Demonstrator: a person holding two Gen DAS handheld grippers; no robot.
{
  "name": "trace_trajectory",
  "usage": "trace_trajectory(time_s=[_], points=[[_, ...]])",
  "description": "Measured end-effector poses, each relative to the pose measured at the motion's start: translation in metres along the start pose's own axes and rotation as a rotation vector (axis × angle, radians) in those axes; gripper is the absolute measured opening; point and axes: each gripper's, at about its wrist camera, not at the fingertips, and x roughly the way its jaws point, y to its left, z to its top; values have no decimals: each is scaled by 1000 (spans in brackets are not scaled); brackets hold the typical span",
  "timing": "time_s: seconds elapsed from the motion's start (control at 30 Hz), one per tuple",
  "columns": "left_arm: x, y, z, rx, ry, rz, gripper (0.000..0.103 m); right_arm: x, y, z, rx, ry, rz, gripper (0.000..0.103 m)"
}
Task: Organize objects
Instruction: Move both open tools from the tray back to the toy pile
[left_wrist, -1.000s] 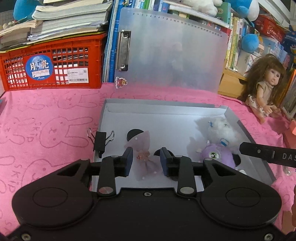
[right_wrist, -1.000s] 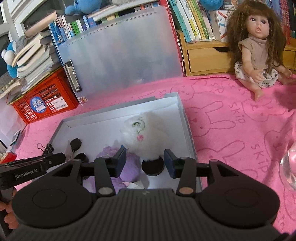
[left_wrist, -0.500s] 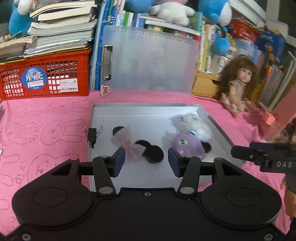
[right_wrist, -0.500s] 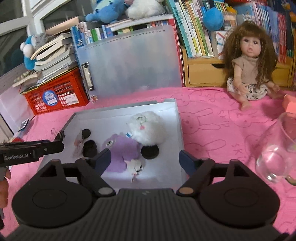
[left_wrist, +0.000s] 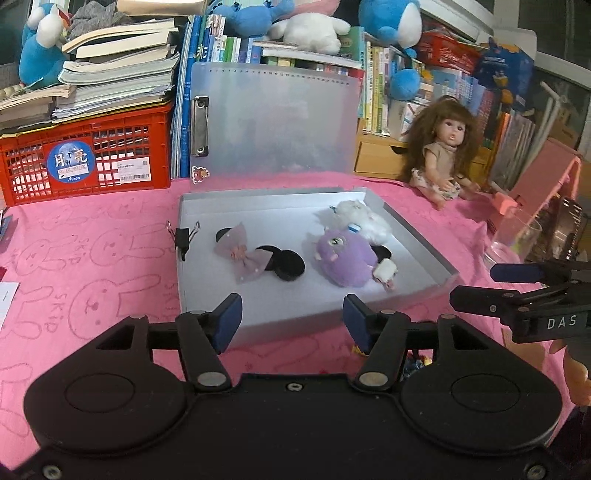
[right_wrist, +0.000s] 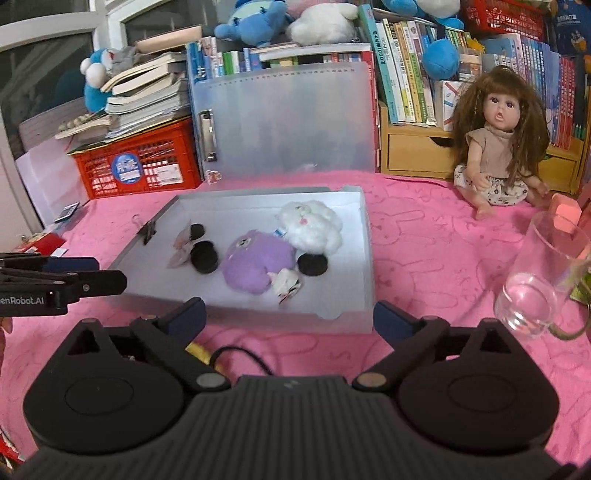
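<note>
**Both grippers empty, short of the tray**

Left gripper (left_wrist: 291, 319): released, jaws have just been opening, nothing between them. It sits over the pink cloth (left_wrist: 92, 266) just short of the tray's near edge. Right gripper (right_wrist: 290, 319): spread wide, jaws have just been opening, empty too; also short of the near edge, off the tray's right corner. A black cord (right_wrist: 240, 356) and a yellow bit lie on the cloth just under the right one. Each gripper shows at the edge of the other's view, side by side, apart.

Tray (left_wrist: 199, 199): shallow grey box, open, flat on the cloth. Its clear lid (left_wrist: 277, 122) stands upright at the far edge with a metal clip on its left side. A black binder clip (left_wrist: 182, 238) is clamped on the left wall.

Inside, near to far: small white toy (left_wrist: 384, 271) touching the purple plush (left_wrist: 345, 260) on the near right side; black disc (left_wrist: 290, 266) left of centre, pink bow (left_wrist: 242, 254) lying over the discs beside it; another disc (right_wrist: 312, 264) at the purple plush's right; white plush (left_wrist: 364, 218) behind, touching the purple one, near the far right corner.

Right of the tray, well apart: glass (right_wrist: 537, 280), upright. Farther back a doll (right_wrist: 496, 147) sits on the cloth. Red crate (left_wrist: 85, 162) far left with books stacked on top; bookshelf with plush toys behind everything.
</note>
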Motion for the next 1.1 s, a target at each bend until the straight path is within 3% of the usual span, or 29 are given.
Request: trace_trajectory(time_s=[0.43, 0.57, 0.73, 1.1], points=[[-36, -3, -38, 13, 15, 18, 64, -46, 18, -36, -34, -39, 100, 101], [-46, -5, -45, 1, 15, -9, 54, -61, 25, -46, -83, -48, 136, 101], [-49, -1, -56, -44, 22, -57, 54, -74, 37, -59, -112, -23, 203, 101], [-44, 6, -73, -97, 53, -28, 54, -68, 73, -91, -207, 28, 257, 97]])
